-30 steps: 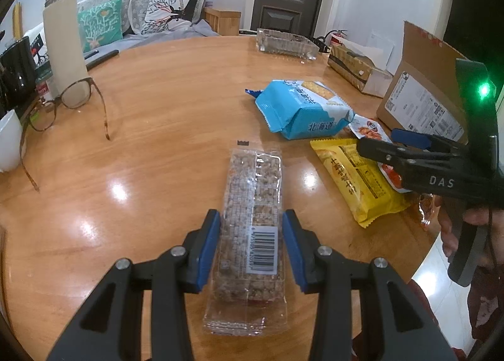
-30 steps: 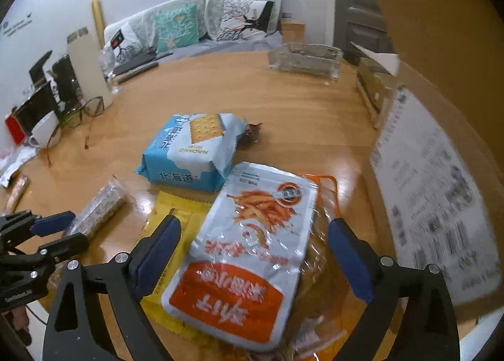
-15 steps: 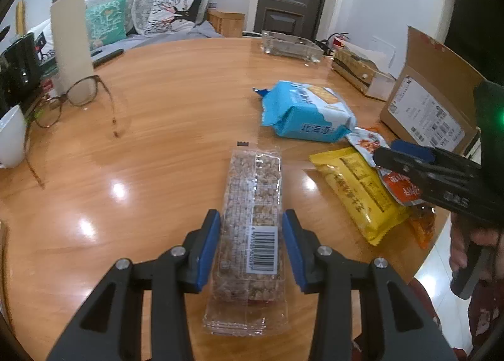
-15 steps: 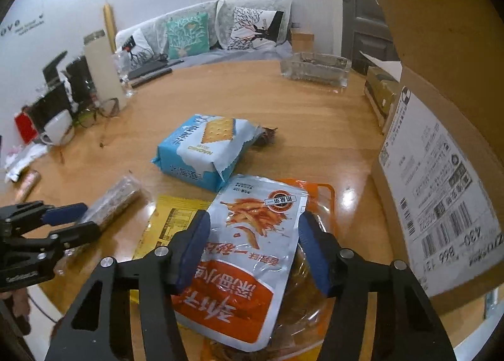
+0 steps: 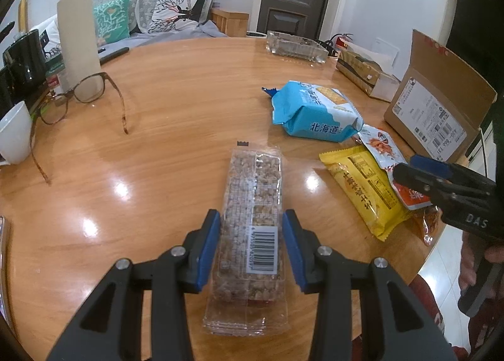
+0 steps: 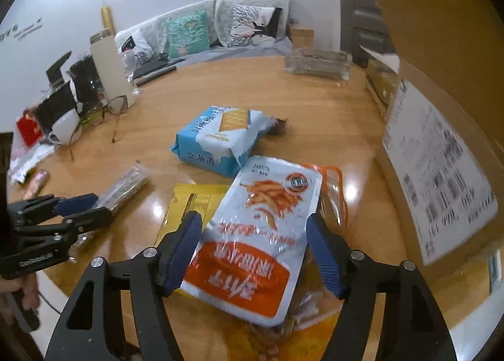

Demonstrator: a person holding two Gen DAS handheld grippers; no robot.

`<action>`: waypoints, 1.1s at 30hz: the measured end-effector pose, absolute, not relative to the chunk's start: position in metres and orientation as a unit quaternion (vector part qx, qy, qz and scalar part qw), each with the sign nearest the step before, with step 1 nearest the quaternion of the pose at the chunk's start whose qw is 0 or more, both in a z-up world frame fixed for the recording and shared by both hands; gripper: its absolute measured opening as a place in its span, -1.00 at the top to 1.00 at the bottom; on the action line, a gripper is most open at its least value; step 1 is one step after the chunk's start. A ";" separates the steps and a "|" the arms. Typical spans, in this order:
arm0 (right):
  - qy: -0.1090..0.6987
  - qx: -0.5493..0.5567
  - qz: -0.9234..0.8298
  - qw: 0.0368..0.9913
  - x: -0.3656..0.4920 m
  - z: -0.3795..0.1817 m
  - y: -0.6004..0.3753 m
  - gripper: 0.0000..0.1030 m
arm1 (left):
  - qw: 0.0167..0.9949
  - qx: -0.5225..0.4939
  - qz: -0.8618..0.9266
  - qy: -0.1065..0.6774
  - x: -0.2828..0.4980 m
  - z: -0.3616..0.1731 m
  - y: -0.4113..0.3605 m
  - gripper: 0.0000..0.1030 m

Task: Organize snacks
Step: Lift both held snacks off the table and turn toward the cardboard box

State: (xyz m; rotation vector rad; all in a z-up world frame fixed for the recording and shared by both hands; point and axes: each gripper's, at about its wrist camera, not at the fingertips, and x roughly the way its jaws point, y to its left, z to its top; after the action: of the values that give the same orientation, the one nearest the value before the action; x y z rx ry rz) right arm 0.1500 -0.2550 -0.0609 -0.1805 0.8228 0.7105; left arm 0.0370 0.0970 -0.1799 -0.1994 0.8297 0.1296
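Left wrist view: the left gripper [image 5: 251, 244] is clamped on a clear-wrapped grain bar pack [image 5: 252, 203], blue pads pressed against its two long sides near the barcode label.
Grain bar pack: lies lengthwise on the round wooden table [image 5: 176, 102], near the front edge, its near end reaching back past the pads.
Right wrist view: the right gripper [image 6: 254, 246] straddles a white and orange snack pouch [image 6: 261, 235]; its jaws have just been opening again after a partial closing, and a thin gap shows between each pad and the pouch, so nothing is gripped (the pouch is between the jaws only).
Snack pouch: rests partly on a yellow packet [image 6: 189, 203] and on an orange-trimmed clear bag [image 6: 334, 190] underneath.
Blue cracker bag [image 6: 220, 137]: just beyond the pouch, touching its far corner.
Cardboard box [image 6: 441, 146]: stands at the right of the table, flap raised, printed label facing the snacks.
Far table items: eyeglasses [image 5: 88, 99], a white mug [image 5: 15, 134], a tall beige bottle [image 5: 78, 39] at the left; a clear glass tray [image 5: 296, 49] at the far edge.
Person: a hand [image 5: 478, 263] grips the right gripper's handle (seen at the right edge of the left wrist view).
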 end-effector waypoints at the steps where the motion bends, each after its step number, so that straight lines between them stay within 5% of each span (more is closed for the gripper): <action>1: 0.390 -0.084 0.333 0.854 0.148 -0.060 -0.256 -0.28 | 0.908 -0.097 0.062 0.402 0.037 -0.180 0.097 0.27; 12: 0.392 -0.105 0.265 0.875 0.134 -0.066 -0.238 -0.57 | 0.910 -0.101 0.057 0.397 0.035 -0.180 0.098 0.27; 16: 0.375 -0.106 0.244 0.888 0.132 -0.069 -0.237 -0.30 | 0.911 -0.104 0.054 0.396 0.034 -0.180 0.099 0.27; 33: 0.345 -0.112 0.354 0.862 0.112 -0.061 -0.240 -0.27 | 0.911 -0.108 0.056 0.394 0.032 -0.180 0.103 0.27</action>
State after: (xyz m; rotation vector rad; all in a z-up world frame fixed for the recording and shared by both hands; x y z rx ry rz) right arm 0.1122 -0.2400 -0.0608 -0.2359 0.7234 0.7431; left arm 0.0321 0.1027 -0.1804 -0.2227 0.8127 0.1164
